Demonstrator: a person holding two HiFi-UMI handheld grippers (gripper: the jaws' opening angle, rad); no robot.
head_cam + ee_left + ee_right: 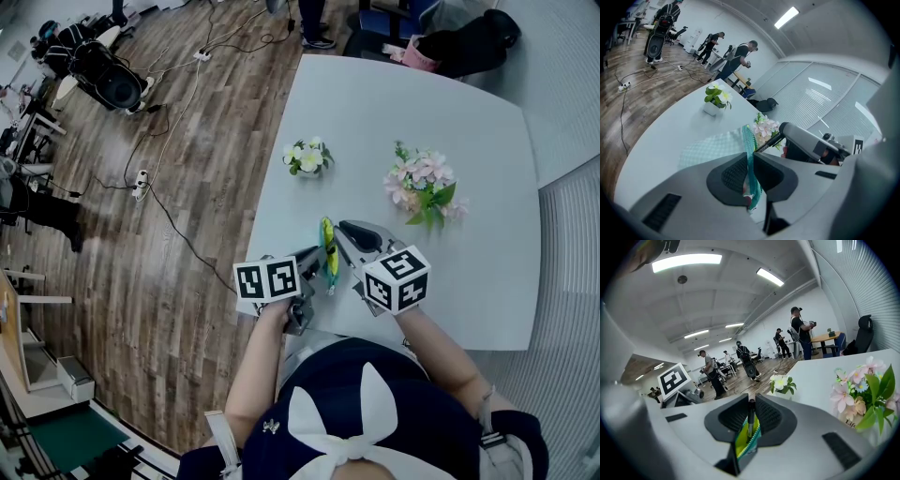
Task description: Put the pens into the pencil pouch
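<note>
The left gripper is clenched on the rim of the teal pouch, holding it above the worktop near the near left corner. Pinching one lip this way seems meant to keep the mouth facing the other gripper, and the yellow-green lining shows through the gap. The right gripper grasps a dark pen upright between its pads. The pen's lower end sits at or just inside the pouch mouth, but how deep it goes cannot be told. The two grippers are close together, so the pen has only a short way to slide in, and the step in hand looks like feeding it down before letting go.

By count there is one pouch and one pen in sight, with no other pens visible on the worktop. There are two grippers. Two small flower arrangements stand farther back, a white one toward the left edge and a pink one nearer the middle, both well clear of the work.
</note>
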